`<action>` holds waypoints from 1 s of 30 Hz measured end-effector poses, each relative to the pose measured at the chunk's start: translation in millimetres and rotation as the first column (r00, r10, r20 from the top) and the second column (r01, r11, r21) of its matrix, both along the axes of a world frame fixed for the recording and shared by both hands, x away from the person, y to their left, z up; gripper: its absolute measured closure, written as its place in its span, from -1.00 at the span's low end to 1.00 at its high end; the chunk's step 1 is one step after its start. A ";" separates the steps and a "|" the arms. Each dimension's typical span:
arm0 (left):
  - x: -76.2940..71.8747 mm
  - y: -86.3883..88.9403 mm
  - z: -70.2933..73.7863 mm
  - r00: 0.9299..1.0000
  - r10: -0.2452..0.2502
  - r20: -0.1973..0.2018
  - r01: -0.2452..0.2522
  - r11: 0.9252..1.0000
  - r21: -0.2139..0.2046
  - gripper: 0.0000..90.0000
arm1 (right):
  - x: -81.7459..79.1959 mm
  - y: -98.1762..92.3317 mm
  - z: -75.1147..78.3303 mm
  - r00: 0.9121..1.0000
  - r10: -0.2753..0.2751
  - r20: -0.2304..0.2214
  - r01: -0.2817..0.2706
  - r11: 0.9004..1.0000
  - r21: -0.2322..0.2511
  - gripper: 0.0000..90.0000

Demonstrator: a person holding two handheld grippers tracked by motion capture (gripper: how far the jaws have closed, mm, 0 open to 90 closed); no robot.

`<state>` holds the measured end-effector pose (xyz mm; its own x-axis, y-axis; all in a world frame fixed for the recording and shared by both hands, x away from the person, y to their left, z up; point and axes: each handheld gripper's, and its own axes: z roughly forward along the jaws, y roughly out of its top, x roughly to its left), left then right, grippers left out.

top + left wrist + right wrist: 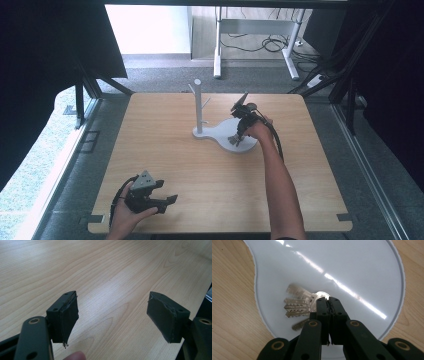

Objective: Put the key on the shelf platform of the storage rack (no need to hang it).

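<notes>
A: Item one, the table [165, 165]?

B: Light wood top, mostly bare. A white stand [220, 134] sits near its far middle: flat rounded base, upright post [198, 105] with short pegs.

A: Item two, the right gripper [329, 302]?

B: Held over the wide lobe of the base [362, 270], jaws clenched on a bunch of keys [298, 306]. The ring end is pinched between the jaws and largely hidden by them. Four or so blades fan out to the left, blurred, so the exact count is unclear. Whether the keys touch the base or hang just above it cannot be told.

A: From the high view?

B: The right gripper [240, 126] points down at the base; the keys are too small to make out there. The right hand [260, 129] covers much of the gripper body.

A: Item three, the left gripper [112, 315]?

B: Near the front left edge, in the left hand [125, 216], well apart from the stand. Jaws released, spread wide, nothing between them but bare wood. A fingertip [75, 356] is cut off at the lower frame edge.
</notes>
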<state>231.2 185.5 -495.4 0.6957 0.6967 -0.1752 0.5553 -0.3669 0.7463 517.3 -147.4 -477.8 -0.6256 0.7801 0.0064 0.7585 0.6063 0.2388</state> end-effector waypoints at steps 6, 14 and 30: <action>0.1 -0.1 -0.2 1.000 0.000 0.000 0.000 1.000 0.001 -0.44 | -1.2 -3.2 -0.2 1.000 -0.001 -0.005 0.001 1.000 0.008 0.83; -0.1 -0.3 0.3 1.000 -0.001 0.000 0.001 1.000 0.002 -0.44 | -3.3 -8.7 7.9 1.000 -0.021 0.020 0.020 0.999 0.028 0.44; 0.2 -0.2 -0.3 1.000 0.004 0.001 -0.004 1.000 0.007 -0.44 | -26.4 -12.8 33.9 0.998 0.036 0.051 -0.040 0.996 0.075 0.12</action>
